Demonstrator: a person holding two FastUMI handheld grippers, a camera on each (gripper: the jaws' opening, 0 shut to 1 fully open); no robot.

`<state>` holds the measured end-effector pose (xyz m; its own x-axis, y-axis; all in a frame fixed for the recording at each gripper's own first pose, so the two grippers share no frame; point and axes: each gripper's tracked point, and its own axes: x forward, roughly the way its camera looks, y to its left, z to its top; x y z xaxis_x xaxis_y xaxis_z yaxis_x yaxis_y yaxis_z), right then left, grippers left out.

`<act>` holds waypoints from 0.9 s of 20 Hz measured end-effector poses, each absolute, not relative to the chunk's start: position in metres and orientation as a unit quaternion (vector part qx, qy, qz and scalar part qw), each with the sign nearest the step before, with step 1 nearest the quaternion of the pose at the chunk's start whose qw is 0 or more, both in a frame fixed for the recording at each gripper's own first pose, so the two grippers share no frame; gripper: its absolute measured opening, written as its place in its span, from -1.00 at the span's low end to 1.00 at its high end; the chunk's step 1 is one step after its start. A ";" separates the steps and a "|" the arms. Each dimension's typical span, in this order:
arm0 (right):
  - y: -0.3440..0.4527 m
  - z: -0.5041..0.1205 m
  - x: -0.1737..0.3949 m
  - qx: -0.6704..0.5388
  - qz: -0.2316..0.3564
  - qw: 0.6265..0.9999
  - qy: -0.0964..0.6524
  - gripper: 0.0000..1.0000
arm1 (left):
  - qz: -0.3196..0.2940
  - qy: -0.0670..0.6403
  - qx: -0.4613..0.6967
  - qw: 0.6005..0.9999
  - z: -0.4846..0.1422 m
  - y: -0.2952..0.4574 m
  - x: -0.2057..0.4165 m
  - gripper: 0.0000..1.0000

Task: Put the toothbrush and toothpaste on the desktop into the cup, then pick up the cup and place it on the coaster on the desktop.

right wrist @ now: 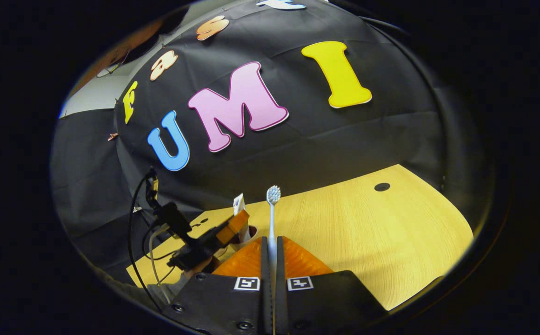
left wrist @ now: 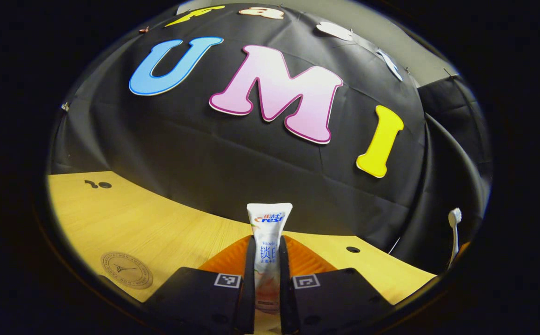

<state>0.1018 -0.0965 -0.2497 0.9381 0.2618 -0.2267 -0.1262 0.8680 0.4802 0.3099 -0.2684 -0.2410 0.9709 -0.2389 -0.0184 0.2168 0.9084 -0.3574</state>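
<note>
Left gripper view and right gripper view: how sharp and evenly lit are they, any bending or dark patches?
Left gripper view: toothpaste clamped upright and sharp, desktop edge bowed by the fisheye, coaster dimmer near the rim. Right gripper view: toothbrush crisp between the fingers, wood evenly lit, left gripper small and darker at lower left.

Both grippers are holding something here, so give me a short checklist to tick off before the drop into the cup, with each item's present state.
1. Left gripper shut on the toothpaste: ok, tube upright between both fingers.
2. Right gripper shut on the toothbrush: ok, bristles up.
3. Both items lifted off the desktop: ok.
4. Coaster free for the cup: ok, nothing lies on it.
5. Cup's position and opening: cannot tell.
6. Grippers apart from each other: ok, in the right gripper view the left one is off to the side.
</note>
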 end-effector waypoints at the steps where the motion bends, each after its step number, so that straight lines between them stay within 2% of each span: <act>1: -0.097 -0.245 0.106 0.236 0.102 0.956 0.138 -0.87 | -0.119 0.035 -0.174 0.977 -0.243 -0.270 0.307 -0.34; 2: -0.097 -0.240 0.109 0.236 0.104 0.957 0.132 -0.87 | -0.122 0.038 -0.166 0.978 -0.246 -0.270 0.304 -0.43; 4: -0.095 -0.229 0.118 0.232 0.108 0.959 0.119 -0.87 | -0.129 0.036 -0.159 0.978 -0.247 -0.271 0.298 -0.40; 5: -0.094 -0.222 0.121 0.231 0.111 0.960 0.111 -0.87 | -0.129 0.035 -0.158 0.978 -0.247 -0.270 0.297 -0.23; 6: -0.092 -0.217 0.126 0.231 0.114 0.961 0.104 -0.87 | -0.131 0.037 -0.160 0.978 -0.246 -0.270 0.294 -0.41; 7: -0.090 -0.211 0.131 0.231 0.117 0.961 0.097 -0.87 | -0.134 0.039 -0.164 0.977 -0.246 -0.270 0.292 -0.29; 8: -0.088 -0.205 0.136 0.232 0.120 0.961 0.090 -0.87 | -0.137 0.040 -0.168 0.975 -0.245 -0.270 0.288 -0.46; 10: -0.082 -0.193 0.145 0.233 0.127 0.961 0.074 -0.87 | -0.147 0.042 -0.166 0.974 -0.243 -0.270 0.281 0.14; 12: -0.076 -0.180 0.155 0.233 0.134 0.961 0.056 -0.87 | -0.151 0.044 -0.143 0.977 -0.244 -0.268 0.275 -0.02; 13: -0.072 -0.173 0.162 0.231 0.140 0.962 0.047 -0.87 | -0.152 0.046 -0.132 0.978 -0.245 -0.265 0.272 0.29; 18: -0.044 -0.144 0.191 0.212 0.178 0.961 0.004 -0.87 | -0.164 0.031 -0.124 0.978 -0.228 -0.254 0.239 0.48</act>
